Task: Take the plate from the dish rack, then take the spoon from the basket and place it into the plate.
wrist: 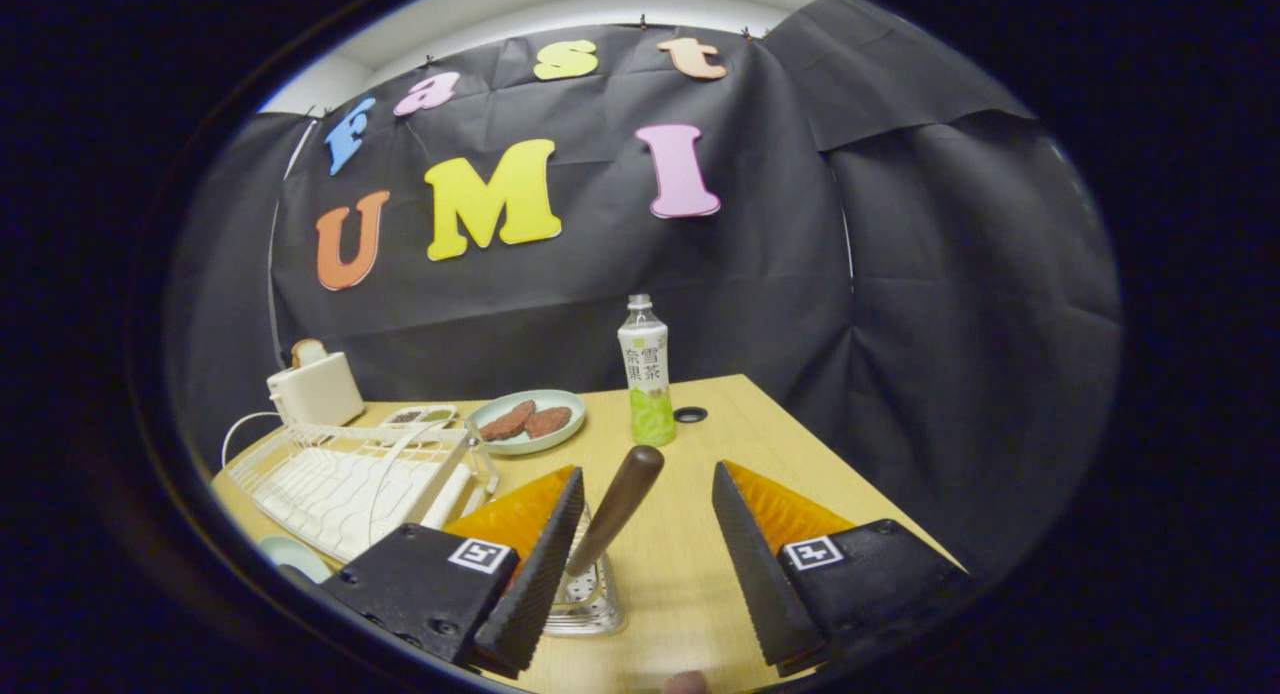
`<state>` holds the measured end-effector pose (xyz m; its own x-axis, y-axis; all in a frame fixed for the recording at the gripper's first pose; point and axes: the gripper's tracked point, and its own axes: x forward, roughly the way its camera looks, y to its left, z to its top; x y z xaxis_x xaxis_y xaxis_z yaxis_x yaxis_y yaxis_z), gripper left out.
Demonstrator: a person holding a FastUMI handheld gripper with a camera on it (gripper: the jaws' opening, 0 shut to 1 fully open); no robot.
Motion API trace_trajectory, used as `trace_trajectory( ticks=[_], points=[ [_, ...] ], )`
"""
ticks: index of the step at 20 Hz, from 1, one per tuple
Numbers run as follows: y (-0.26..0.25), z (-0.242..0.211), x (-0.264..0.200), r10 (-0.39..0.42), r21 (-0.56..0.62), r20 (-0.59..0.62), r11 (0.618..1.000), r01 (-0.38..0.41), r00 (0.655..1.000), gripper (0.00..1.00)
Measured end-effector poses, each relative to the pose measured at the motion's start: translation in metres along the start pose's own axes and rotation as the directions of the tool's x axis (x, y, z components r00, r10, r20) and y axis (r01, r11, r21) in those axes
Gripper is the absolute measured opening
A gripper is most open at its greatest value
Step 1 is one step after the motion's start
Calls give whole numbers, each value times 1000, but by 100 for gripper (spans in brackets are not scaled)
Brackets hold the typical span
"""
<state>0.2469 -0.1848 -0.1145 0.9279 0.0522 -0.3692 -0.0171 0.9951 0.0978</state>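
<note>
Gripper (640, 544) hangs above the near end of the worktop (760, 424), jaws wide apart, nothing between the pads but air and the top of a handle.

Spoon (617, 506): dark brown handle standing up out of a small metal basket (585, 599), which sits on the worktop just inside the left finger (545, 564). Bowl end is down in the basket, hidden. Long axis steeply upright, tilted so the rounded tip leans away from the camera and toward the right finger (745, 549). Handle lies closer to the left finger than to the right; touching or not, cannot tell.

Plate: a pale blue-green rim (290, 554) shows low beside the near corner of the white wire dish rack (350, 479), left of the left finger; probably the plate already taken out, but too little shows to be sure. The rack itself looks bare.

Farther off: a second plate (527, 421) holding two brown patties, a green drink bottle (646, 374), a small tray (420, 414), a toaster (315, 389) at the far left corner.

Judgement: step in hand is the spoon pick. The handle is off-centre in the gap, so the gripper wants to shift left and drop a little before closing across the handle. Then lift straight up to clear the basket and carry left toward the pale rim.
</note>
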Motion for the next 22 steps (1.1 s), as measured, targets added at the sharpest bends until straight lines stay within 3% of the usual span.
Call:
trace_trajectory(
  ticks=[10, 16, 22],
  points=[
    [25, 12, -11, 65, 28, 0, 998, -65, 998, 28],
    [48, 21, -19, 79, 42, 3, 996, -80, 997, 13],
    [47, 51, -38, 25, 7, 75, 1000, -25, 997, 12]
  ],
)
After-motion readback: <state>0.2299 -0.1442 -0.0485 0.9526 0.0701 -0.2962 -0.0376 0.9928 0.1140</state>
